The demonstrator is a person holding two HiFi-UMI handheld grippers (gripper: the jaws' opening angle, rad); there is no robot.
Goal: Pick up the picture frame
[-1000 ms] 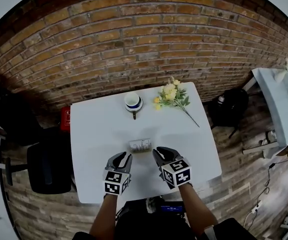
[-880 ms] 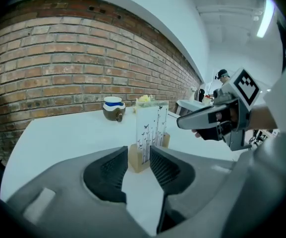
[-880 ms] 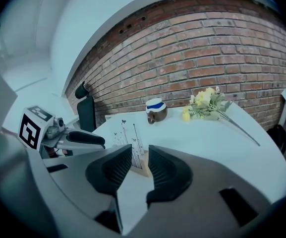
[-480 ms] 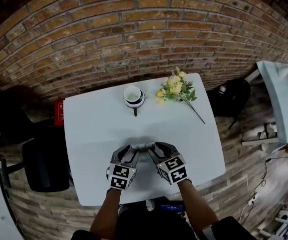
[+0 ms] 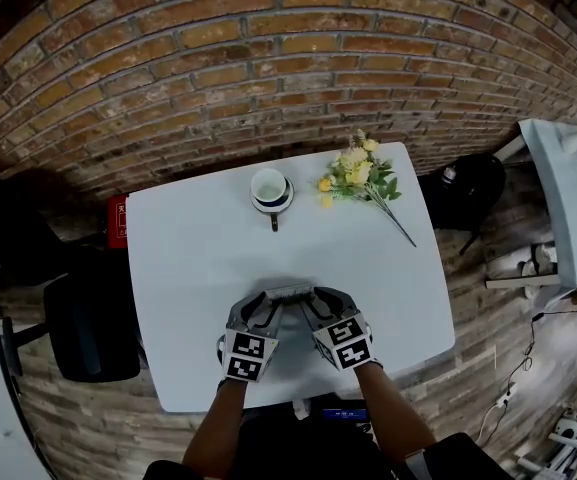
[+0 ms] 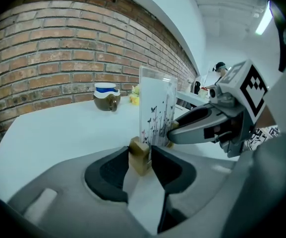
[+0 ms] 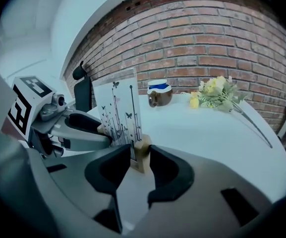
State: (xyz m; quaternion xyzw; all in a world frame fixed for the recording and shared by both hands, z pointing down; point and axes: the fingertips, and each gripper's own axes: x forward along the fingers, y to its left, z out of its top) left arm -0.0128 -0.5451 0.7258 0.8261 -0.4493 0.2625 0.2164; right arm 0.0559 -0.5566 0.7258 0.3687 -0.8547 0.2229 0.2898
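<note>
Picture frame: a clear upright panel printed with dark butterflies and stems (image 5: 288,292), slotted into two small pale wooden foot blocks, stands on the white rectangular table (image 5: 188,268), well apart from the blue-rimmed brown cup (image 5: 270,186), on the cup's near side towards the person.
Left gripper: the left gripper (image 5: 264,302) is at the frame's left end, nearer the person than the cup; its jaws stand wide apart with the left foot block (image 6: 139,151) between them, not yet squeezed.
Right gripper: the right gripper (image 5: 314,300) is at the frame's right end, also on the cup's near side; its jaws are closing with the right foot block (image 7: 142,155) between the pads, which look to be just at the wood.
Other things: a bunch of yellow flowers with green stems (image 5: 358,173) lies near the cup, to its right in the head view.
Step in hand: I judge this as the grasp, before any lift.
Risk, uneven grip: if one side clamps first, the frame may twist and tip.
Risk, loose feet: the panel only sits in slots, so lifting by the blocks could pull one off.
Risk, uneven lift: raising one end faster could slide the panel out towards the cup.
</note>
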